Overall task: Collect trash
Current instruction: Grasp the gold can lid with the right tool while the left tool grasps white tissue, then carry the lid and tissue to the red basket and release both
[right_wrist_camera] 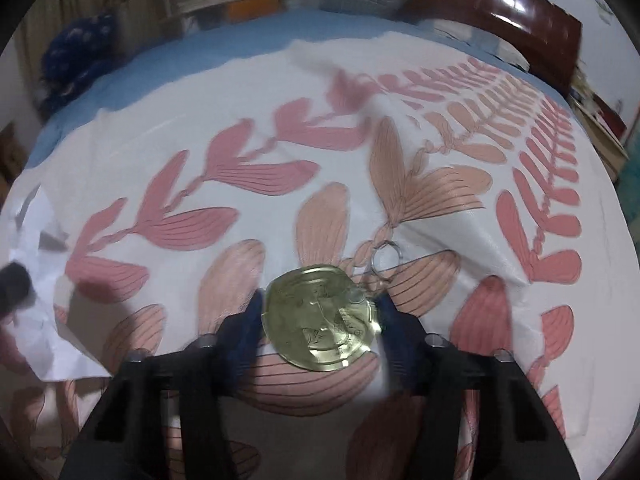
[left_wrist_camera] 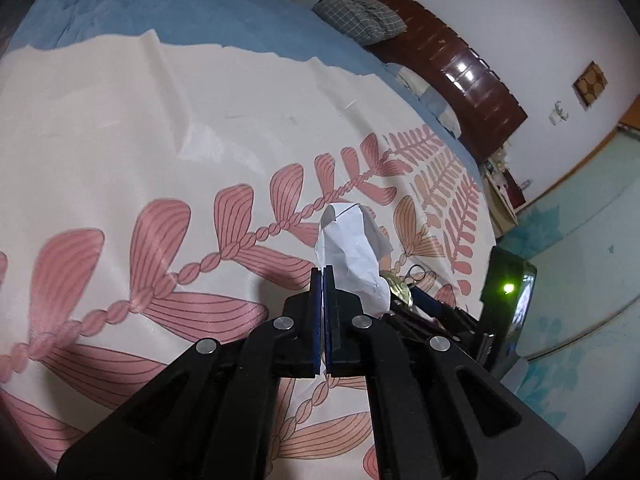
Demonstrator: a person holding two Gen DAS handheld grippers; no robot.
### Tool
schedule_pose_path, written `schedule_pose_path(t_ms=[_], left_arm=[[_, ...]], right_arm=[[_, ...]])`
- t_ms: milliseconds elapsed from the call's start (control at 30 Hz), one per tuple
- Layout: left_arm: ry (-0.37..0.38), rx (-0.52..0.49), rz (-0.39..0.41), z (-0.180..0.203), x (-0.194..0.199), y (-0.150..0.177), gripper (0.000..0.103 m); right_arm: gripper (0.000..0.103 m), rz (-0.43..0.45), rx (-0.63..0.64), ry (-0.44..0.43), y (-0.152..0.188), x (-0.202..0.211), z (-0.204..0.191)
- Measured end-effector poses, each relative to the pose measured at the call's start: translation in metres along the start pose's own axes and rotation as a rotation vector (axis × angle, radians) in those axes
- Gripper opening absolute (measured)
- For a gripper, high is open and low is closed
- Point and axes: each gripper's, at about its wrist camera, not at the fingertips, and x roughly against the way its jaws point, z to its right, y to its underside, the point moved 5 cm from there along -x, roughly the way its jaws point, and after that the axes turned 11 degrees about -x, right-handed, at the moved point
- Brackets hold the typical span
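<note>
My left gripper [left_wrist_camera: 322, 270] is shut on a crumpled white paper [left_wrist_camera: 352, 252] and holds it over the leaf-patterned cloth [left_wrist_camera: 160, 128]. The paper also shows at the left edge of the right wrist view [right_wrist_camera: 36, 280]. My right gripper [right_wrist_camera: 320, 312] is shut on a gold metal can lid [right_wrist_camera: 320, 316] with a pull ring [right_wrist_camera: 386, 256], its blue pads against the lid's two sides. The lid and right gripper peek out just right of the paper in the left wrist view [left_wrist_camera: 400, 288].
The cloth covers a bed with a blue sheet [left_wrist_camera: 180, 12], a checked pillow [left_wrist_camera: 360, 18] and a dark wooden headboard [left_wrist_camera: 460, 64]. A dark blue bundle [right_wrist_camera: 80, 52] lies at the bed's far left. A teal floor mat [left_wrist_camera: 580, 280] lies to the right.
</note>
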Motion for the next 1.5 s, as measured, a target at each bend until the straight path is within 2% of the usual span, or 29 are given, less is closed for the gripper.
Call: schedule_pose_path(t_ms=[267, 400, 500, 567, 700, 767, 867, 933, 967, 1033, 1100, 1167, 1233, 1267, 1333, 1367, 1400, 1500], left_arm=[[0.032, -0.010, 0.021, 0.005, 0.014, -0.006, 0.001], [0.043, -0.100, 0.020, 0.034, 0.037, 0.006, 0.001], [0.051, -0.196, 0.016, 0.067, 0.065, 0.029, 0.001], [0.075, -0.238, 0.019, 0.089, 0.081, 0.045, 0.001], [0.174, -0.356, 0.015, 0.174, 0.126, 0.101, 0.001], [0.229, -0.424, 0.004, 0.222, 0.141, 0.128, 0.001], [0.315, -0.511, -0.026, 0.292, 0.153, 0.167, 0.001], [0.404, -0.584, -0.062, 0.353, 0.158, 0.199, 0.001], [0.437, -0.605, -0.080, 0.375, 0.157, 0.212, 0.001], [0.505, -0.664, -0.144, 0.430, 0.150, 0.250, 0.001], [0.547, -0.719, -0.231, 0.478, 0.131, 0.295, 0.001], [0.554, -0.757, -0.318, 0.506, 0.112, 0.333, 0.001], [0.524, -0.805, -0.447, 0.532, 0.081, 0.388, 0.001], [0.523, -0.817, -0.498, 0.539, 0.070, 0.409, 0.001], [0.498, -0.877, -0.618, 0.549, 0.042, 0.469, 0.001], [0.486, -0.902, -0.653, 0.549, 0.034, 0.491, 0.001], [0.468, -0.944, -0.725, 0.546, 0.018, 0.526, 0.001], [0.371, -0.966, -0.857, 0.530, -0.007, 0.569, 0.001]], right_arm=[[0.053, 0.054, -0.107, -0.080, 0.002, 0.024, 0.018], [0.053, 0.125, -0.118, -0.158, 0.017, 0.089, 0.031], [0.053, 0.197, -0.116, -0.210, 0.048, 0.174, 0.051], [0.053, 0.251, -0.122, -0.235, 0.081, 0.248, 0.078], [0.054, 0.325, -0.134, -0.229, 0.153, 0.362, 0.140], [0.054, 0.342, -0.177, -0.192, 0.202, 0.418, 0.189], [0.054, 0.338, -0.253, -0.095, 0.264, 0.470, 0.262], [0.054, 0.321, -0.290, -0.019, 0.301, 0.492, 0.307], [0.054, 0.317, -0.308, 0.014, 0.315, 0.498, 0.324], [0.054, 0.287, -0.393, 0.104, 0.362, 0.511, 0.383], [0.054, 0.257, -0.489, 0.166, 0.404, 0.512, 0.427], [0.054, 0.208, -0.573, 0.204, 0.451, 0.504, 0.464], [0.054, 0.125, -0.637, 0.264, 0.512, 0.479, 0.496], [0.054, 0.069, -0.667, 0.286, 0.540, 0.464, 0.508], [0.054, -0.033, -0.796, 0.264, 0.604, 0.432, 0.526], [0.054, -0.058, -0.823, 0.258, 0.619, 0.424, 0.528], [0.054, -0.082, -0.849, 0.250, 0.637, 0.413, 0.528], [0.054, -0.142, -0.886, 0.214, 0.666, 0.387, 0.522]])
